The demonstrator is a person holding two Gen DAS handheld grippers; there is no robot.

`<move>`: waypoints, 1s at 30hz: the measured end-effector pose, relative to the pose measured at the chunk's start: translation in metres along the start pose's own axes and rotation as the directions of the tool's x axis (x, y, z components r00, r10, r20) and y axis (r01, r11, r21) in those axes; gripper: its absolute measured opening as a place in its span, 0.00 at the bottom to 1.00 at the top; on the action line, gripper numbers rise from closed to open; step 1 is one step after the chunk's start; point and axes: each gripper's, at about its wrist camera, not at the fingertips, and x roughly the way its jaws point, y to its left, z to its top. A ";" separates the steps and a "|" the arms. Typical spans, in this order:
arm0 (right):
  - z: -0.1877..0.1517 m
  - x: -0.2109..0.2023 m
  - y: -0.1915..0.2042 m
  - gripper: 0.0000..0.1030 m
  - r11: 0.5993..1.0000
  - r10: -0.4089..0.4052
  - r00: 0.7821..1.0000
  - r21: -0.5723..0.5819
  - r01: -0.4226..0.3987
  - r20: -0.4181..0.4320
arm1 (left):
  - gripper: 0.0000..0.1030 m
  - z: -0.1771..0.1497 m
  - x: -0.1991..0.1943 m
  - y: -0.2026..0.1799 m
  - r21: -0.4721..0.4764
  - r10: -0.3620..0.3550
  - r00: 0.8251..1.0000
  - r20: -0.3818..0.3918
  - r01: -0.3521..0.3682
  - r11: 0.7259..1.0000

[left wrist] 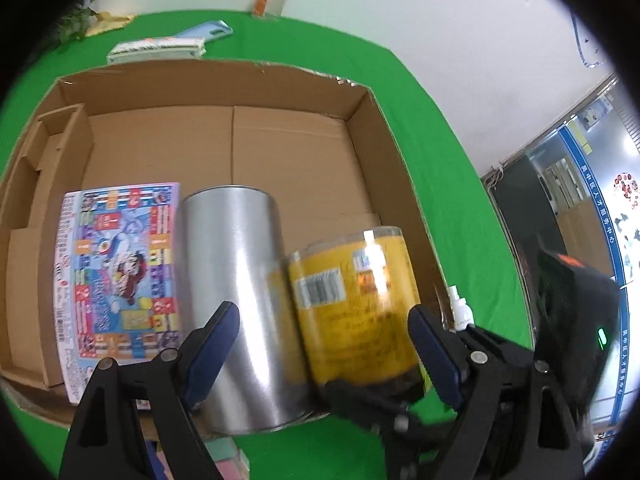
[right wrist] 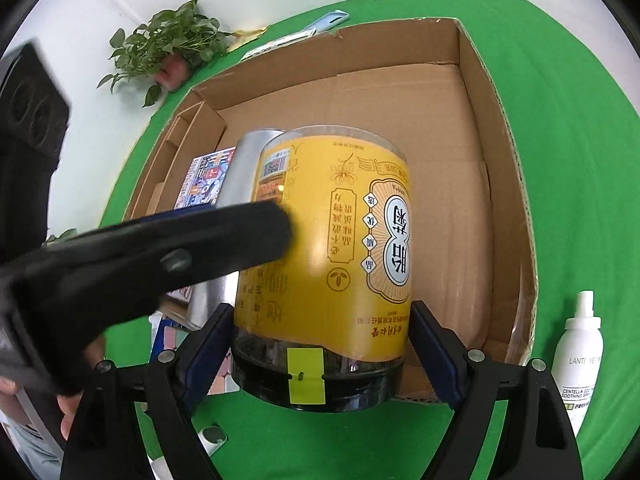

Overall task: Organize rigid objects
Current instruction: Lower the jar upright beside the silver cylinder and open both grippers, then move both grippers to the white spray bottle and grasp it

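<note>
The cardboard box [left wrist: 360, 136] lies open on the green counter [left wrist: 460, 208], and everything here is told from it. Inside the box, along its left part, a colourful printed booklet [left wrist: 120, 272] lies flat. Just right of the booklet a silver metal can [left wrist: 236, 304] lies on its side, its near end reaching the box's near edge.

The yellow-labelled jar [right wrist: 332, 248] is at the box's near edge, touching the silver can's right flank (its black lid end faces the right wrist camera, with a small yellow tab on it). The right claw [right wrist: 320, 344] is clenched on this jar, one blue-padded finger pressed to each side near the lid.

The left claw [left wrist: 324, 344] stands released over the near ends of the can and jar, its fingers spread wide; the right finger [left wrist: 432, 348] is close by the jar, though contact cannot be told.

Outside the box's right wall, near its near corner, a white spray bottle [right wrist: 580, 360] stands upright on the counter. Beyond the far wall are a glass beaker [left wrist: 272, 2], a flat white pack [left wrist: 156, 48] and a light blue case [left wrist: 208, 32]. A potted plant [right wrist: 172, 48] is past the far left corner.
</note>
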 end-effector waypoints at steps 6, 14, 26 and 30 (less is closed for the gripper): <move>-0.009 -0.023 0.016 0.84 0.997 -0.030 0.999 -0.067 0.032 0.031 | 0.84 -0.039 -0.033 0.016 0.012 0.067 0.990 0.123 -0.069 0.998; -0.065 -0.074 0.034 0.77 0.982 -0.122 0.944 -0.101 0.159 0.307 | 0.85 -0.105 -0.098 0.020 0.015 0.232 0.876 0.422 -0.263 0.965; -0.149 -0.128 -0.028 0.97 0.974 -0.181 0.857 -0.033 0.225 0.482 | 0.99 -0.164 -0.098 0.005 0.051 0.269 0.869 0.415 -0.318 0.947; -0.162 -0.117 -0.075 0.92 0.953 -0.302 0.880 0.101 0.286 0.367 | 0.99 -0.184 -0.094 0.009 0.031 0.286 0.855 0.433 -0.332 0.943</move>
